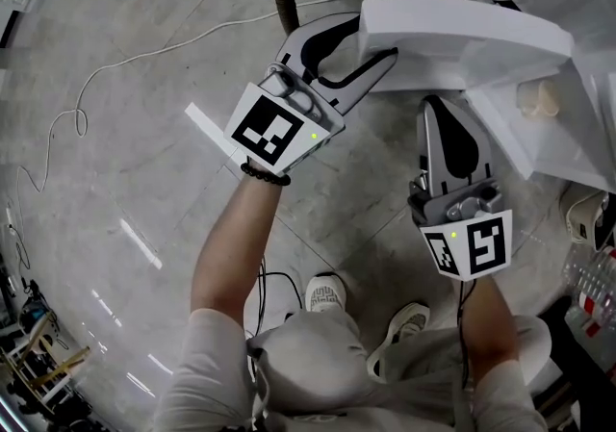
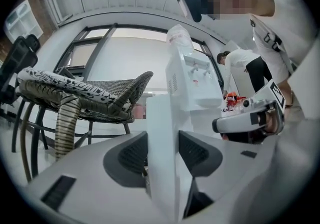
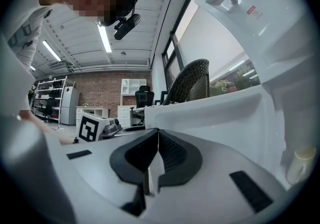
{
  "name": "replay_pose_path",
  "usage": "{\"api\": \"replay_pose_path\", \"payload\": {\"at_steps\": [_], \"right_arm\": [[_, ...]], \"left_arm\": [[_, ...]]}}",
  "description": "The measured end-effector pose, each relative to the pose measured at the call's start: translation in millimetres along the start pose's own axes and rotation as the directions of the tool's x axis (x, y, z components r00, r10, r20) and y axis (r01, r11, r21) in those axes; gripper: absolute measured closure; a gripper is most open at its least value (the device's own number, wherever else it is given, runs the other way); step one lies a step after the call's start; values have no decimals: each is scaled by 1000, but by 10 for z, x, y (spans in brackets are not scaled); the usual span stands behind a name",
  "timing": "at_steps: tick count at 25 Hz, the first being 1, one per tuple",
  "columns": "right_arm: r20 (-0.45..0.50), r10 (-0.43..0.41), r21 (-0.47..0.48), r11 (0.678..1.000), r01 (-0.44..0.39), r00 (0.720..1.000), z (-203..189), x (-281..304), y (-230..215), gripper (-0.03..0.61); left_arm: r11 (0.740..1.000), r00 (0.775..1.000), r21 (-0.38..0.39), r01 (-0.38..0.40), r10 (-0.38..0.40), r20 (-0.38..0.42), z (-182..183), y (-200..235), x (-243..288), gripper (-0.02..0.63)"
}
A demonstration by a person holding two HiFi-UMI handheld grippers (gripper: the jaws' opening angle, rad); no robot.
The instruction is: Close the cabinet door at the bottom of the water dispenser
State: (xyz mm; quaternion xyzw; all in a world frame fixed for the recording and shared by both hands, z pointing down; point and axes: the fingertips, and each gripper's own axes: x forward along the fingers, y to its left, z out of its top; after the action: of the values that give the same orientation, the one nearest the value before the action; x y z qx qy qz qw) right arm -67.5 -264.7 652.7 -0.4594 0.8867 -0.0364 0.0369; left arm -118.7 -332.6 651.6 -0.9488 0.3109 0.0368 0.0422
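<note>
Jaws of the left gripper [image 1: 371, 40] are clamped on the free edge of the door [image 1: 462, 31]. The panel stands upright and edge-on between the pads in the left gripper view [image 2: 162, 148].

Right gripper [image 1: 438, 113] has its jaws together on nothing and sits just near of the door.

The door is swung wide open. Its long axis runs from the left jaws rightward to the dispenser [image 2: 192, 78], where the hinge appears to be.

Judgement: the left hand has the door. Closing means swinging it near and right toward the cabinet, and the right gripper appears to lie in that path.
</note>
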Motion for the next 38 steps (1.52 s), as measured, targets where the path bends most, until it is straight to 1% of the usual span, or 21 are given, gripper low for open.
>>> {"api": "replay_pose_path", "payload": {"at_steps": [2,4,8,11,19,24,26,30,33,38], "right_arm": [[-5,-5,-2,1000,5,1000,-25,-42,-3,563],[-7,-19,5,1000,19,1000,-56,-98,-29,563],[-16,-75,16,997,75,997,-178,-271,-96,563],[-28,-114,1,994,114,993,-302,-424,-96,563],[-44,-179,-26,984,178,983,-482,-792,-97,563],[-37,-212,-28,977,211,977,-512,-953,-152,563],[-36,-226,-23,974,225,974,-534,-1013,-183,563],[-41,-249,-20,969,248,968,-604,-1131,-211,563],[-46,-270,-24,963,269,962,-647,-1233,-239,563],[-65,-294,-98,953,287,954,-786,-1406,-252,563]], "left_arm": [[1000,1000,1,5,-5,0,11,-63,-47,419],[1000,1000,4,-6,6,-7,10,-139,-87,422],[998,998,14,-65,66,-17,16,-301,-147,423],[993,993,12,-113,114,-38,15,-425,-188,423],[980,977,3,-199,198,-76,12,-741,-262,425],[973,969,-3,-231,230,-91,15,-903,-292,425],[973,969,-2,-231,229,-96,23,-996,-307,425],[981,975,14,-193,193,-110,6,-1263,-353,436],[984,977,11,-176,176,-122,-6,-1381,-375,439],[987,979,13,-161,162,-121,-10,-1493,-380,439]]}}
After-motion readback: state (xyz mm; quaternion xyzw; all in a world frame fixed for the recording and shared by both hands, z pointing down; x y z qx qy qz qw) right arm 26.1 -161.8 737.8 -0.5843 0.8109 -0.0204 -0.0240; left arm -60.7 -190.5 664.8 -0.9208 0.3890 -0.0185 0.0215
